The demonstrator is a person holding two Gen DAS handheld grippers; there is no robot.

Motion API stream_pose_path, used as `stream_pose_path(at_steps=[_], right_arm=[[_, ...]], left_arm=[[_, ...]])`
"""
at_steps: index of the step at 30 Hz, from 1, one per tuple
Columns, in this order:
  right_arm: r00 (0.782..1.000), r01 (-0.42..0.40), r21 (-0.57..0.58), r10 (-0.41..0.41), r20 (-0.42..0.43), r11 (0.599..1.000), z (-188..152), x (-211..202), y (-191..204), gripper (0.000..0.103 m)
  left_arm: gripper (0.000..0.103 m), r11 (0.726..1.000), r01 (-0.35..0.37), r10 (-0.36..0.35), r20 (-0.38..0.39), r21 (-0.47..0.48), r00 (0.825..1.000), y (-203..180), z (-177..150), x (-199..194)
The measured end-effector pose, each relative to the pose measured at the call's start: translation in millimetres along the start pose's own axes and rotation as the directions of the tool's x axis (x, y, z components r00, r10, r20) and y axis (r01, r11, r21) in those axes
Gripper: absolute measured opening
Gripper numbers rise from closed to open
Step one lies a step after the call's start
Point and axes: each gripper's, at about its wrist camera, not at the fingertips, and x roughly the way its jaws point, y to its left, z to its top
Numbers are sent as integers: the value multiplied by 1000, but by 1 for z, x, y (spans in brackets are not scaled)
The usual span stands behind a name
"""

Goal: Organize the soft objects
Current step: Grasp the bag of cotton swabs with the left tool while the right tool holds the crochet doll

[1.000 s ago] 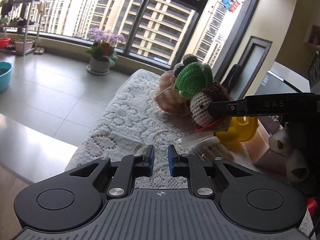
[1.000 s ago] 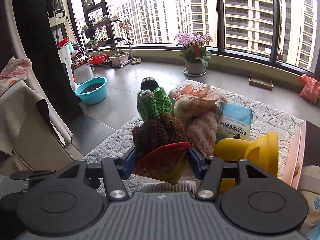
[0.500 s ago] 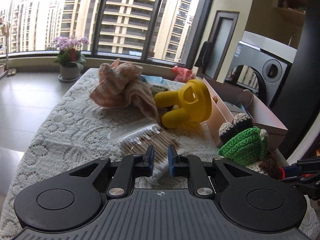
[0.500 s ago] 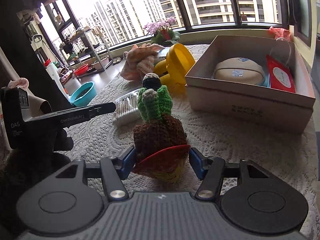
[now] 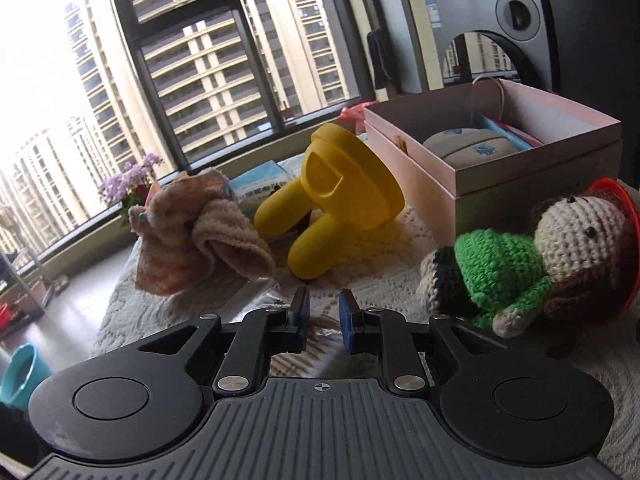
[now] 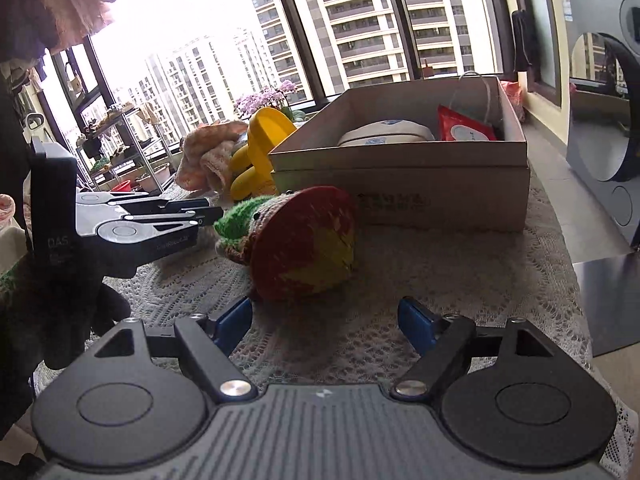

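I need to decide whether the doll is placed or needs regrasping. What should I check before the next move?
1. Crocheted doll free of the right gripper: ok, jaws open wide and short of it.
2. Doll resting on the lace tablecloth: ok, lying on its side.
3. Doll inside the cardboard box: not ok, it lies in front of it.
4. Left gripper empty: ok, jaws nearly closed on nothing.
5. Room left in the box: cannot tell.
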Motion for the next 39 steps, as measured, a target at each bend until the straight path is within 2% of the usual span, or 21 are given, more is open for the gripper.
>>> stream_pose_path(at_steps=[6, 9, 12, 14, 16, 17, 18, 20, 24, 26, 28, 30, 32, 36, 39], right_arm=[[1000, 2, -18, -1, 13, 1000, -3, -1, 5, 81], [1000, 3, -34, -3, 9, 999, -5, 0, 9, 81], [1000, 11, -44, -10, 7, 999, -5, 0, 11, 81], [1000, 14, -51, -14, 6, 999, -3, 2, 12, 81], [1000, 21, -60, -21, 1, 998, -4, 2, 14, 82], [1000, 25, -64, -25, 0, 998, -4, 2, 14, 82], [1000, 30, -69, -30, 2, 997, -4, 2, 15, 82], [999, 33, -77, -33, 4, 997, -5, 2, 16, 82], [999, 32, -82, -32, -5, 996, -5, 2, 18, 82], [999, 31, -80, -32, -6, 996, -5, 1, 17, 82], [999, 32, -76, -33, -6, 997, -5, 1, 16, 83], [999, 31, -74, -32, -8, 997, -4, 1, 16, 84], [999, 33, -72, -34, -8, 997, -4, 2, 16, 85], [999, 38, -70, -39, -6, 997, -4, 2, 17, 85], [999, 40, -70, -40, -8, 997, -4, 2, 17, 85]], left_arm=[[22, 993, -42, 45, -26, 111, 999, 7, -22, -19], [22, 992, -62, 66, -32, 112, 997, 27, -40, -40], [20, 999, -39, 40, -16, 17, 999, 52, -51, -65], [18, 993, -84, 84, -10, -81, 996, 68, -54, -76], [18, 970, -137, 131, -41, -201, 990, 85, -57, -79], [19, 955, -126, 113, -62, -267, 992, 94, -58, -77], [22, 943, -86, 66, -74, -321, 995, 101, -56, -74], [26, 929, -20, -18, -99, -369, 995, 104, -57, -65], [27, 960, 7, -33, -90, -280, 995, 79, -51, -58], [27, 967, 30, -52, -83, -253, 995, 72, -48, -57], [29, 966, 58, -80, -78, -252, 994, 68, -46, -55], [41, 962, 73, -96, -75, -265, 993, 67, -46, -53], [49, 960, 85, -109, -75, -266, 991, 66, -45, -53], [48, 968, 112, -134, -85, -223, 987, 57, -37, -53], [50, 957, 99, -115, -42, -274, 992, 58, -33, -59]])
